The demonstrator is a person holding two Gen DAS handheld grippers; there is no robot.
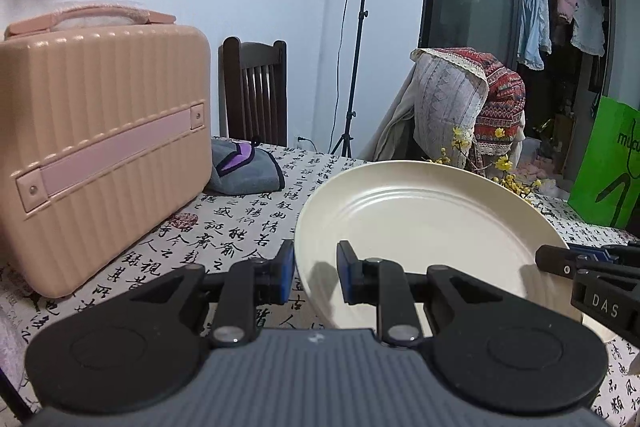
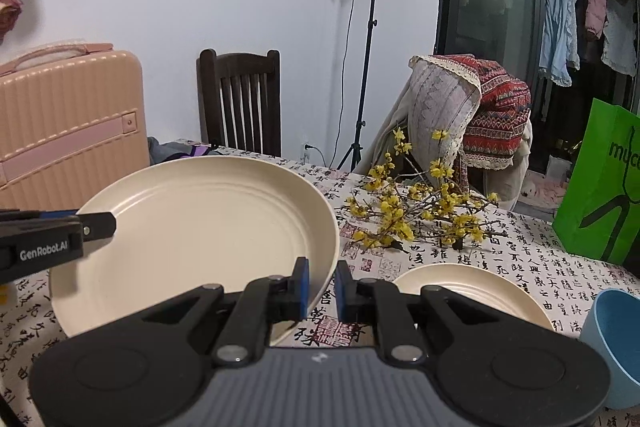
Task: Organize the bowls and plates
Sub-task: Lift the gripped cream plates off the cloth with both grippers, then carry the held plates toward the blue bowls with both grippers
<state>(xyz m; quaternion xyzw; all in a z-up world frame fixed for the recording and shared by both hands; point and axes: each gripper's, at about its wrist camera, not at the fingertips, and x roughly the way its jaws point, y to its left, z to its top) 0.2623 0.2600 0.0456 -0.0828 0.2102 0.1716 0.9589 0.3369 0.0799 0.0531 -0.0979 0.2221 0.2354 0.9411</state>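
We hold one large cream plate (image 1: 420, 227) between both tongs, lifted and tilted above the patterned surface (image 1: 248, 223). The left tongs (image 1: 316, 273) are closed on the plate's left rim, one blue pad outside the edge and one on the inner face. The right tongs (image 2: 322, 287) are clamped the same way on the right rim, so the plate spans the gap between our two hands and its far edge rises away from us.

The relation that matters next is where this plate goes. A smaller cream plate (image 2: 472, 289) lies flat on the surface just right of the right tongs and a little beyond them, with a blue bowl (image 2: 612, 339) at the near right edge beside it. So the likely stacking spot lies to the right, nearer our right hand than our left. We judge that the carry should travel rightward with both grips kept level with each other, since the plate hangs on two thin rim pinches only.

A spray of yellow flowers (image 2: 420, 215) lies farther back on the right, near that path. A pink case (image 1: 100, 147) stands at far left, well apart.
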